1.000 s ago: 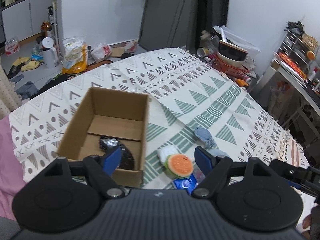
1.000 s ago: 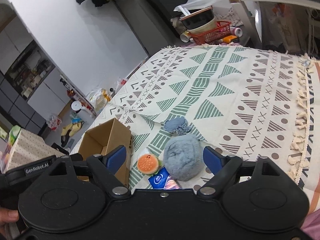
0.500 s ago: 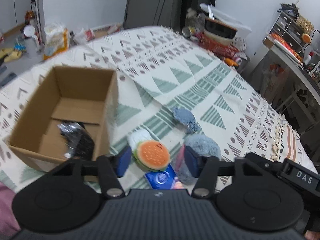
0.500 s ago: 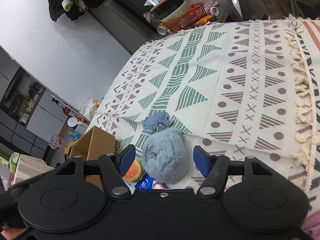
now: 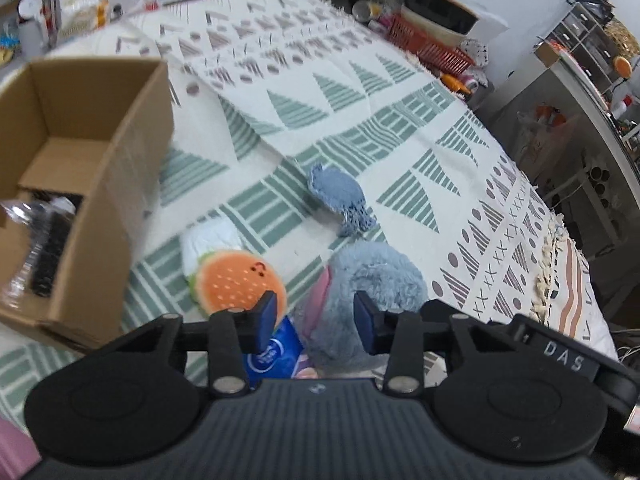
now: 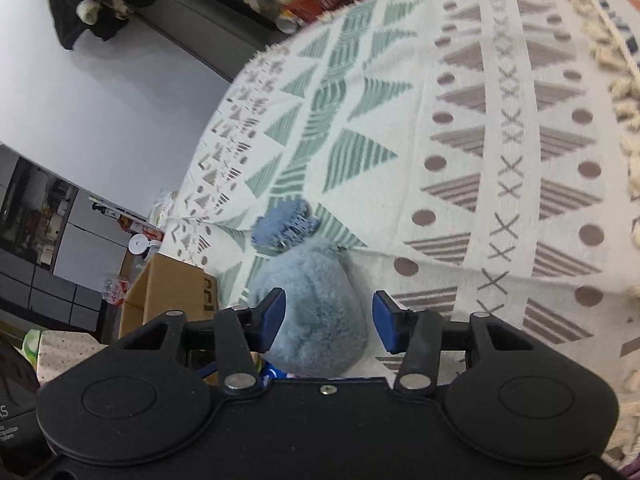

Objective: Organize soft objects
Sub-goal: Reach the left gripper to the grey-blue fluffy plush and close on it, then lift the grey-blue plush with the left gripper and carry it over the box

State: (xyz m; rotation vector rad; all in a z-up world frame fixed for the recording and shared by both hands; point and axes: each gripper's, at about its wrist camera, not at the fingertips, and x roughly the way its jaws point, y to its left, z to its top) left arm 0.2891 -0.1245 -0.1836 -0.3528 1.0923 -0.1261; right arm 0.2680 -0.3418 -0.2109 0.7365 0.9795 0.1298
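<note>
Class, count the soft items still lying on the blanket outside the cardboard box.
4: burger plush, white bundle behind it, grey fluffy plush beside it, blue cloth farther back. More may be hidden.

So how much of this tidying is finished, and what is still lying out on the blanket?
Barely started. The cardboard box holds only one dark shiny item. Nothing is gripped yet: both the left gripper and right gripper are open around the fluffy blue plush. Still out on the blanket: that plush, the burger toy, a small blue cloth, a white item and a blue packet.
</note>
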